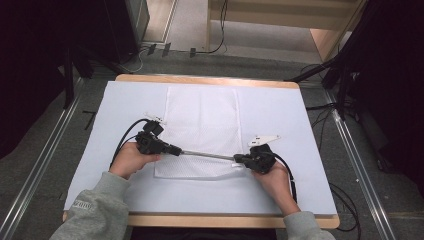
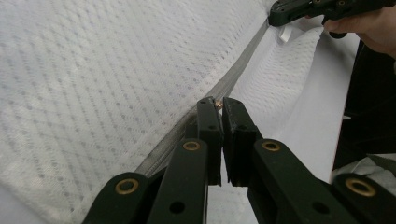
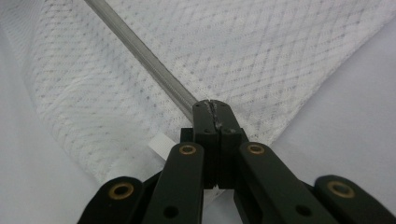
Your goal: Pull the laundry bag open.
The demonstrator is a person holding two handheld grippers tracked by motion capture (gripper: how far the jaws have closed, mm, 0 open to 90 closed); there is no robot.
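A white mesh bag [image 1: 202, 117] lies flat on the pale mat [image 1: 280, 115], with a grey zipper [image 1: 207, 155] stretched taut across its near part. My left gripper [image 1: 179, 151] is at the zipper's left end. In the left gripper view the left gripper [image 2: 219, 103] is shut on a small brass-coloured zipper pull, and the zipper [image 2: 243, 70] runs away toward the other gripper [image 2: 299, 9]. My right gripper [image 1: 236, 159] pinches the zipper's right end. In the right gripper view the right gripper [image 3: 213, 106] is shut on the end of the zipper [image 3: 140, 53].
The mat covers a wooden table [image 1: 210, 80] whose near edge [image 1: 225, 220] runs under both forearms. A small white tag [image 3: 161, 144] sticks out of the bag beside the right jaws. Cables [image 1: 125, 137] trail from both grippers. Dark stands and floor cables surround the table.
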